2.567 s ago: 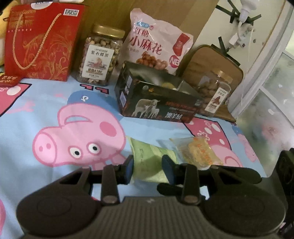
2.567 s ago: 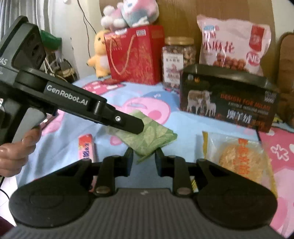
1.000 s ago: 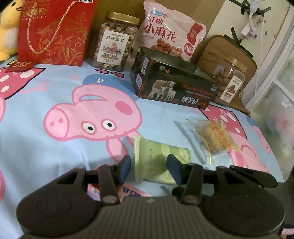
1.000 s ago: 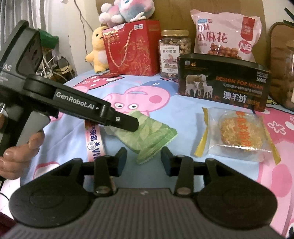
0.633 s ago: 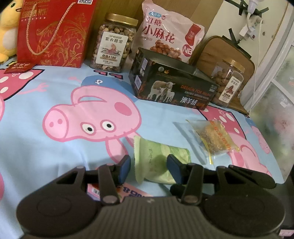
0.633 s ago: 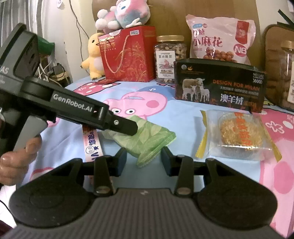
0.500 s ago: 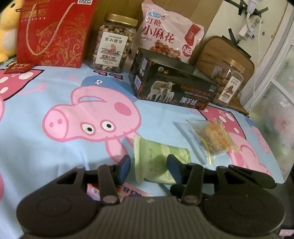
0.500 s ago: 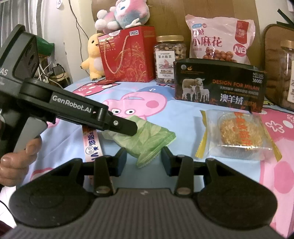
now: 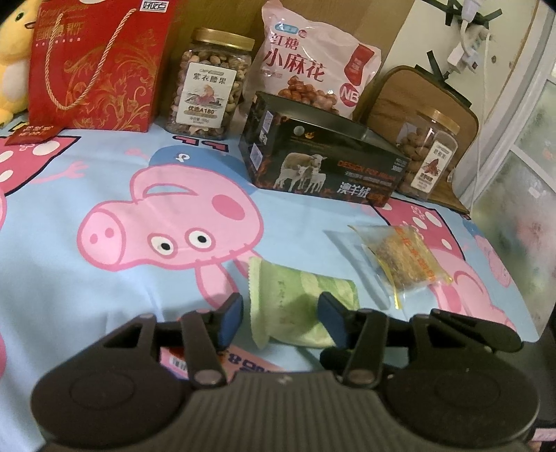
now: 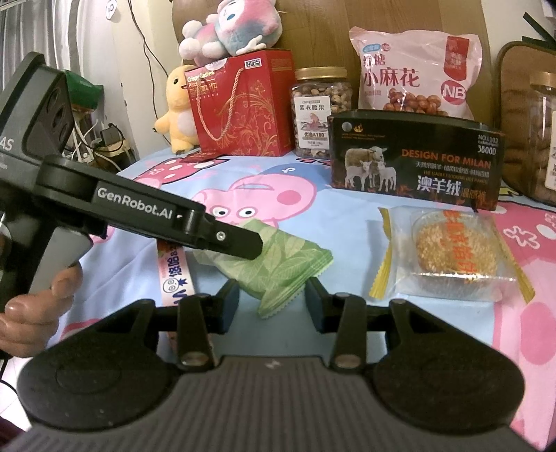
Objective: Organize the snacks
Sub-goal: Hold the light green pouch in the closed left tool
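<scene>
Home bedroom, cartoon-pig bedsheet (image 9: 87,167), plush toys (image 10: 229,27), wooden headboard (image 10: 319,31)

Left gripper (image 9: 279,321): black plastic body, ribbed top plate, two round side housings, blue-padded fingers (image 9: 231,320) on silver-riveted links. Right gripper (image 10: 272,302): same build — black pads. Arm marking, white: "GenRobot.AI". A bare hand (image 10: 33,313) grips the grey handle.

- Sheet (image 9: 69,278): pale blue, printed with pink cartoon pigs.
- Snack packet (image 9: 295,306): light green with a leaf pattern.
- Cake wrapper (image 10: 451,257): clear, yellow edges, orange lettering.
- Box (image 10: 417,160): black with white sheep and orange text.
- Gift bag (image 9: 93,62): red with gold scrolls.
- Tongs' pads (image 9: 231,320): blue.
</scene>
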`<state>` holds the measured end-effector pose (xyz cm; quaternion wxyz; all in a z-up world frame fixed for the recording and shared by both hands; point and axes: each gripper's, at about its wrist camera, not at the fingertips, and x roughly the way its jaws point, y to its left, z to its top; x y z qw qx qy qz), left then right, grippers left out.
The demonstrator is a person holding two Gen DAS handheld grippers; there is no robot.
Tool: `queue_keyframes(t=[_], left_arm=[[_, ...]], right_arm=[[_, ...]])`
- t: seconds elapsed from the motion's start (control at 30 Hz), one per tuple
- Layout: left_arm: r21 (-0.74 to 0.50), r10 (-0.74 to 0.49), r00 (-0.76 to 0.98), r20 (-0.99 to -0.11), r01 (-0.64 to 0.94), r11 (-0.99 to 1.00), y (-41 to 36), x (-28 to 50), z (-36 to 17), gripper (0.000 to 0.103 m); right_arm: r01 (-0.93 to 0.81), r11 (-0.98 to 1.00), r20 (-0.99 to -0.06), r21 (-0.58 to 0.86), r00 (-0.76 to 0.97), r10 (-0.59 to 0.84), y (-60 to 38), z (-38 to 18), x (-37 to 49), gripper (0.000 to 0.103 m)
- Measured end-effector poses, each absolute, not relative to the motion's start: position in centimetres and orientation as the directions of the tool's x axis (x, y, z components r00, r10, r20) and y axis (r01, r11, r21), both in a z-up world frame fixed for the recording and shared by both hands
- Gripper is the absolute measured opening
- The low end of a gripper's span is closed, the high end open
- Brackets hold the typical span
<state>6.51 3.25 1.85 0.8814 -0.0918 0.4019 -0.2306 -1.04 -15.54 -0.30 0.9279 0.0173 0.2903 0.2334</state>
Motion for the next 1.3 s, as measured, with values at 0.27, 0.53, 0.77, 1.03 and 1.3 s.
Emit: queue_keyframes(t=[0.27,0.53,0.77,1.03,1.3], left_arm=[[-0.348,-0.481,0.571,-0.665,0.332,0.877,3.22,6.46,1.80,0.050],[-0.348,-0.480,0.573,-0.665,0.332,0.877,3.18,6.44,1.79,0.050],[-0.347,-0.481,0.574,-0.663,0.334,0.877,3.22,6.39,1.76,0.050],[-0.347,-0.481,0.575,-0.662,0.334,0.876,3.21,6.36,1.75,0.050],[-0.346,-0.481,0.576,-0.661,0.335,0.876,3.22,6.31,1.73,0.050]], right_arm=[[-0.422,0.891,-0.531,0.167,0.723,0.442,-15.53,-0.32,-1.04,0.046],[-0.422,0.891,-0.531,0.167,0.723,0.442,-15.53,-0.33,-1.04,0.046],[-0.420,0.892,-0.530,0.167,0.724,0.440,-15.48,-0.34,-1.06,0.047],[-0.419,0.892,-0.530,0.167,0.725,0.440,-15.44,-0.36,-1.08,0.047],[-0.418,0.893,-0.530,0.166,0.726,0.438,-15.40,-0.37,-1.09,0.048]])
